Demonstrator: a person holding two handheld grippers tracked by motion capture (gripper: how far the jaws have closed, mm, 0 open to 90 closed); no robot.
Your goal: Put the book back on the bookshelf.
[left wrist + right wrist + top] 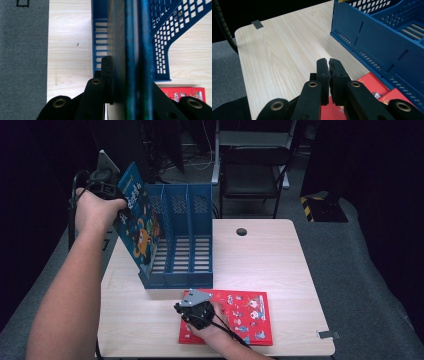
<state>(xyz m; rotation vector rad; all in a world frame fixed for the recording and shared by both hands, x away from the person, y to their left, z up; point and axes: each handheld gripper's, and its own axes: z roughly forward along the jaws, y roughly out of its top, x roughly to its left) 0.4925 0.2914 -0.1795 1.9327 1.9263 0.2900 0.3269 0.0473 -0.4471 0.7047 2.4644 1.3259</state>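
Two books were present: the left gripper (107, 190) clenched the blue book (137, 227) over the file rack (187, 245); the right gripper (329, 65), jaws nearly closed on nothing, hovered above the red book (245, 317) on the table (260, 255).

Left tongs (122, 207) raised, clamped; right tongs (329, 72) low, jaws nearly together, nothing between.

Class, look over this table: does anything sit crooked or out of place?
Yes: the blue book leans tilted over the blue file rack's leftmost slot, clamped by the left gripper, not yet standing inside. The red book lies flat outside the rack.
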